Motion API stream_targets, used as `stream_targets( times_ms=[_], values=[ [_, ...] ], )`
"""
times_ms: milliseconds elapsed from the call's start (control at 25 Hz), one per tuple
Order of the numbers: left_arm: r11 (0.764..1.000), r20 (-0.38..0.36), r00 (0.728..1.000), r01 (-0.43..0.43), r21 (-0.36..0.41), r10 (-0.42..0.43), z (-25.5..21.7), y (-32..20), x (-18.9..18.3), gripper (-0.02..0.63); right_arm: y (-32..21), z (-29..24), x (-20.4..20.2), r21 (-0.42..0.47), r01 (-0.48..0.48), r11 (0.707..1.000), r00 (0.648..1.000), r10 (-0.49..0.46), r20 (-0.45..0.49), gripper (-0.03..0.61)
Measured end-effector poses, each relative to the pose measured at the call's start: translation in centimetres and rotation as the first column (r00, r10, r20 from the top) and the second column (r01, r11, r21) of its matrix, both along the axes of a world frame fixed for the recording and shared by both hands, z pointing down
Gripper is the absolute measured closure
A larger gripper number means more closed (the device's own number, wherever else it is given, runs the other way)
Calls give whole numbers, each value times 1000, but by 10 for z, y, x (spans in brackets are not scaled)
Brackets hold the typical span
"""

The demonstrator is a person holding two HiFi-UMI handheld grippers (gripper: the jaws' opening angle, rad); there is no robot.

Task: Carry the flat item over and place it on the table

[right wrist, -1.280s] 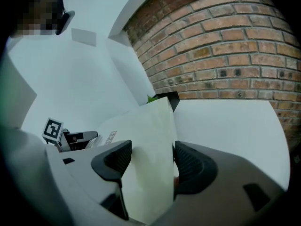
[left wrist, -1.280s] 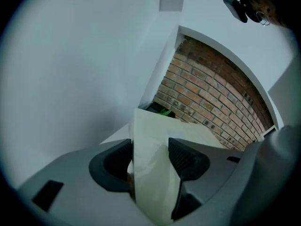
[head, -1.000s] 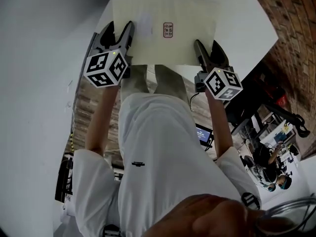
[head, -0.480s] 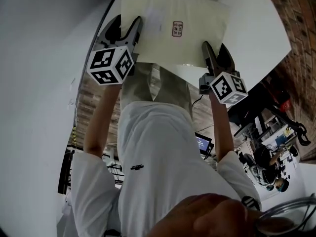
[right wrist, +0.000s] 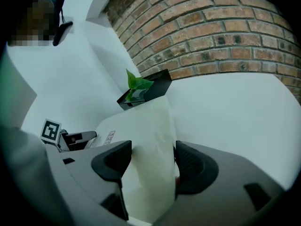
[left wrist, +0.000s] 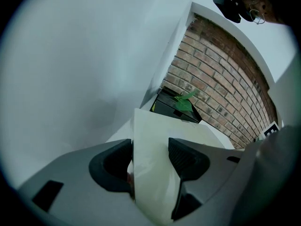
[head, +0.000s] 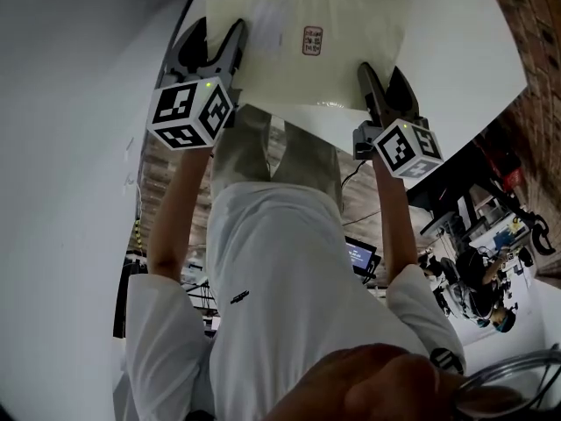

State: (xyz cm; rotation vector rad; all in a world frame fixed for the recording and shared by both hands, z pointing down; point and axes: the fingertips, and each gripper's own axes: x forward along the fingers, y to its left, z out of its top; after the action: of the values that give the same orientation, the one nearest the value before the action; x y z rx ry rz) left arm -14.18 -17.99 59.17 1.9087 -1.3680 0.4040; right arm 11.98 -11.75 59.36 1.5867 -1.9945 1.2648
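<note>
Sheet (head: pixel 307 51) has moved farther out over the white tabletop (head: pixel 456 51) in the last second, and most of it now lies above the surface. Left claw (head: pixel 216 38) and right claw (head: pixel 381 82) stay clenched on its near corners. The carry looks nearly done; lowering and release probably remain.
</note>
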Motion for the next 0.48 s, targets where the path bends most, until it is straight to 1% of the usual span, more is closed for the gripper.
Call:
stream_targets(
  times_ms=[160,240,360,400,480],
  values=[
    [999,23,1000,-7,31,6,0,-3,7,356,-3,0,5,15,-21,1000,1000,20,10,285],
    [1000,5,1000,-6,24,6,0,-3,9,356,-4,1,8,17,-22,1000,1000,22,12,285],
    [1000,-46,999,-8,-3,8,3,-5,10,356,-6,4,9,5,-15,1000,1000,15,17,285],
    [1000,-51,999,-10,-11,10,4,-4,9,356,-5,5,8,-5,-8,1000,1000,8,20,285],
    [1000,-32,999,-13,-23,13,4,-1,5,356,-1,6,5,-26,9,1000,1000,-9,27,285]
  ],
)
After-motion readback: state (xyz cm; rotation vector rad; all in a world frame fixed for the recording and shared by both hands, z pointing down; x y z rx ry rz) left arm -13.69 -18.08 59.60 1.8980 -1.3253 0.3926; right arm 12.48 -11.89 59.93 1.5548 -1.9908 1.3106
